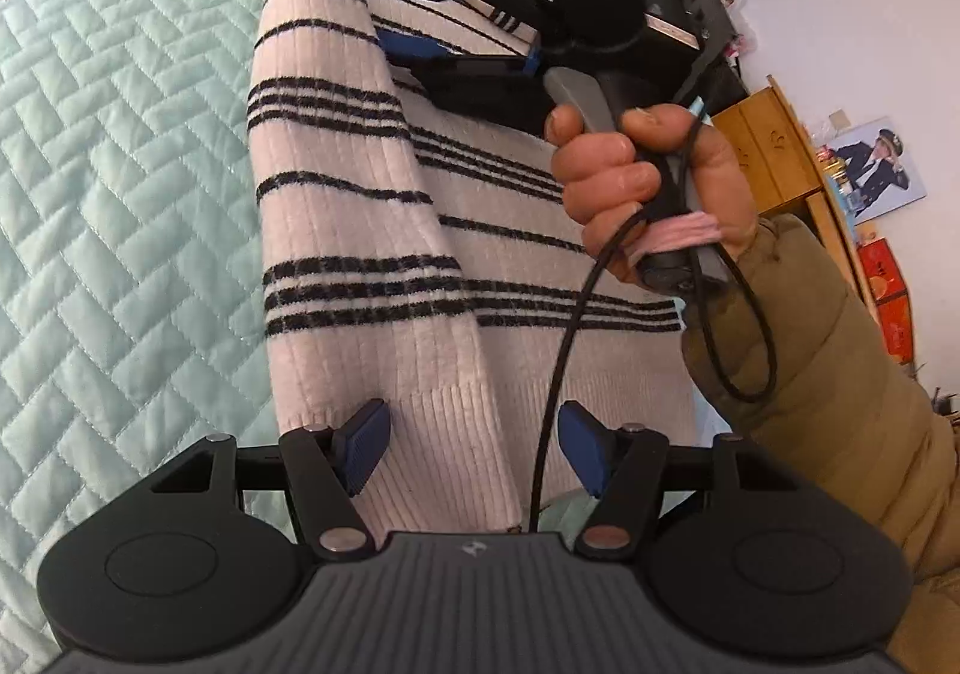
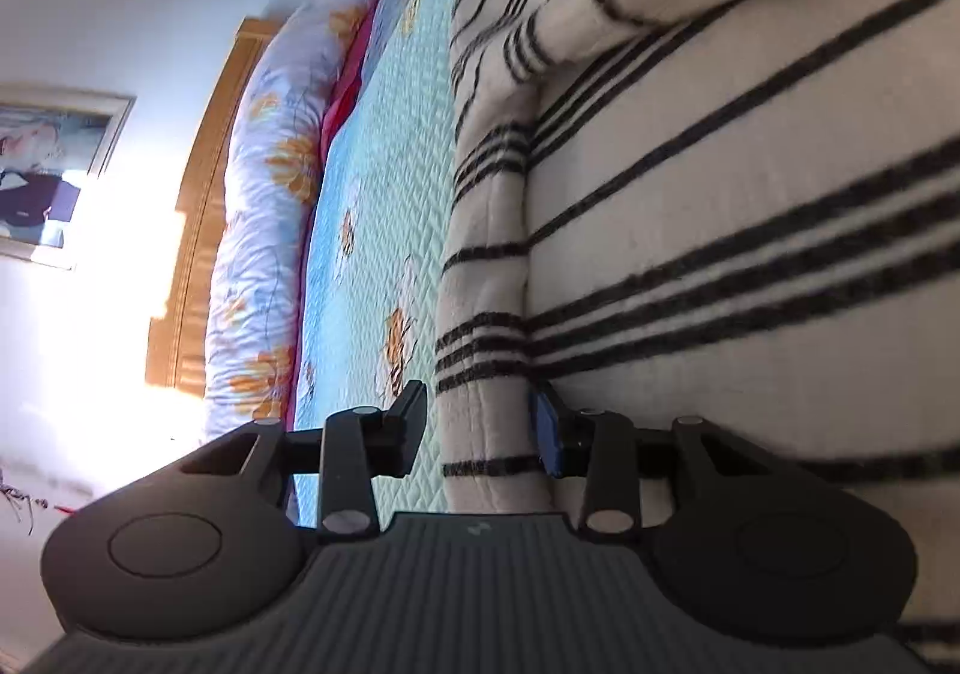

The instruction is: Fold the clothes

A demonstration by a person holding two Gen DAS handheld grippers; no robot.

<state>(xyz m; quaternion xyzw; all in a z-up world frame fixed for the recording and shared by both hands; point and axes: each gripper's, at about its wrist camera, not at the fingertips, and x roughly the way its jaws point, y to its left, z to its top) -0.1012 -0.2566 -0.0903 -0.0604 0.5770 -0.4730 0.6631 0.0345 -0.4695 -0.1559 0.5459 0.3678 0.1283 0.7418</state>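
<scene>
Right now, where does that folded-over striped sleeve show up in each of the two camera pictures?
Left wrist view: the sleeve runs down the middle, ending between the left gripper fingers.
Right wrist view: it runs up the centre, left of the sweater's body.
Shared landmark: the pale green quilted bedspread, left of the sleeve in both.

One striped sweater, one quilt (teal) — two grippers.

Left gripper with jaws apart, right gripper half-spread in a fisted right hand, olive sleeve behind
</scene>
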